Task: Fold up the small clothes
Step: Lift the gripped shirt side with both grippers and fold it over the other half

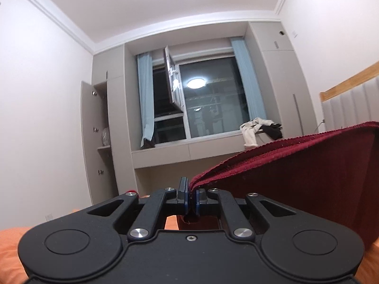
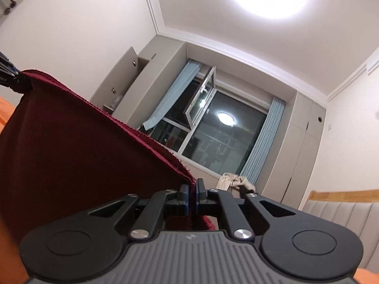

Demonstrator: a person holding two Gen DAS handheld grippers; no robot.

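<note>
A dark red garment with a ribbed hem hangs stretched in the air between my two grippers. My left gripper is shut on one corner of its hem, and the cloth runs off to the right in the left wrist view. My right gripper is shut on the other corner of the dark red garment, which spreads to the left in the right wrist view. The left gripper's fingertips show at the far left there, pinching the hem. The lower part of the garment is hidden behind the gripper bodies.
An orange bedspread lies below. Ahead is a window with pale blue curtains and a ledge bearing white and black clothes. An open grey cupboard stands at the left, a padded headboard at the right.
</note>
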